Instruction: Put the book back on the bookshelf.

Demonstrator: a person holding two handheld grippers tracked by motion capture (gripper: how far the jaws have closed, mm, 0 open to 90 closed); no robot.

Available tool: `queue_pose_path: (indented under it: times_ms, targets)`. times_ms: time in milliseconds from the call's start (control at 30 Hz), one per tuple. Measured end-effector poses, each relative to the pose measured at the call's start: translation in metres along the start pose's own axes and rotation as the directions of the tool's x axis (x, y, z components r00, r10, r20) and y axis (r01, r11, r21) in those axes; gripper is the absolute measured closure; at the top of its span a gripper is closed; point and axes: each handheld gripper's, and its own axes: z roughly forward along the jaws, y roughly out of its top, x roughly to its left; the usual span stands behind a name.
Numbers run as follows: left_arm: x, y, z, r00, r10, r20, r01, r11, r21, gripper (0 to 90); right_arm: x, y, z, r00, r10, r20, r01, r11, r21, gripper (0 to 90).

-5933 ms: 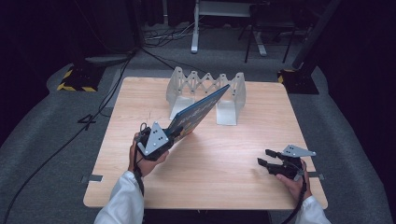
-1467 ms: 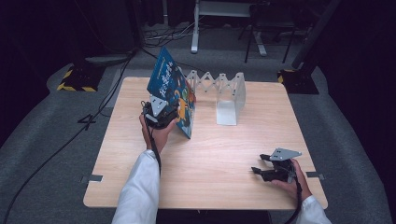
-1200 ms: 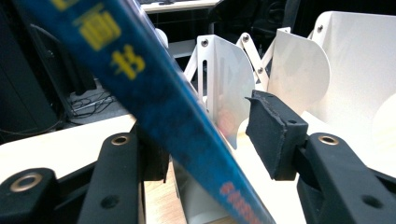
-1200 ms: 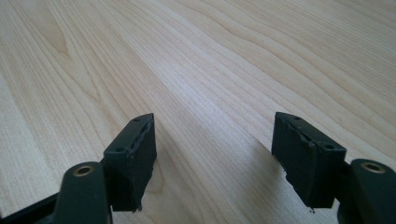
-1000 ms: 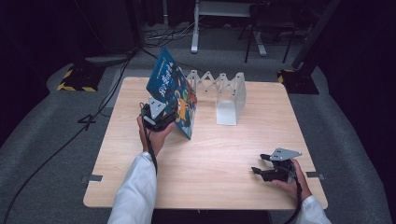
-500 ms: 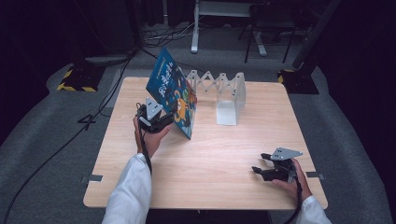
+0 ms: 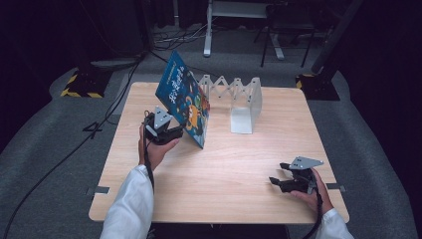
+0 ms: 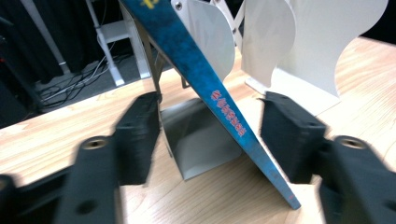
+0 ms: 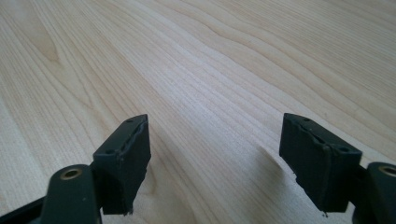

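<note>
Dark floor with trailing cables surrounds a pale wooden table (image 7: 224, 169). On its far half a blue picture book (image 7: 183, 102) stands tilted on its lower edge, leaning back against the left end of a white accordion-style book rack (image 7: 238, 102). The cover carries cartoon figures and light lettering too small to read. In the left gripper view the book's spine (image 8: 219, 98) runs slantwise between the jaws and bears small red characters, not legible. The rack's white dividers rise behind it, and the slots in view hold nothing. The left tool (image 7: 169, 130) sits at the book's left side, jaws spread, the spine between them but not pinched. The right tool (image 7: 281, 179) rests near the table's front right corner, jaws spread over bare wood.
</note>
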Motion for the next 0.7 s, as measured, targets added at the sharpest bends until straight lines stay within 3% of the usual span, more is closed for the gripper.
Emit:
queue_pose_path:
  times_ms: [133, 200, 400, 600, 700]
  targets:
    - [0.001, 0.001, -0.001, 0.9991, 0.026, 0.035, -0.027, 0.9986, 0.045, 29.6, 0.001, 0.000, -0.003, 1.0000, 0.007, 0.006, -0.007, 1.000, 0.023, 23.1]
    - [0.002, 0.000, -0.004, 0.9982, 0.016, 0.058, -0.019, 0.9986, 0.050, 28.1, 0.003, 0.000, -0.005, 0.9999, 0.001, 0.013, -0.002, 1.000, 0.027, 23.4]
    - [-0.001, -0.002, -0.011, 0.9963, 0.051, 0.069, -0.057, 0.9946, 0.087, 21.8, 0.004, -0.004, -0.013, 0.9988, -0.007, 0.048, 0.005, 0.999, 0.052, 24.3]
    - [-0.005, -0.004, -0.025, 0.9916, 0.085, 0.098, -0.095, 0.9905, 0.100, 18.9, 0.002, -0.003, -0.020, 0.9975, 0.009, 0.070, -0.012, 0.999, 0.044, 24.1]
    - [-0.008, -0.007, -0.031, 0.9867, 0.119, 0.111, -0.133, 0.9822, 0.133, 18.4, 0.003, -0.002, -0.021, 0.9970, 0.002, 0.078, -0.005, 0.999, 0.046, 24.1]
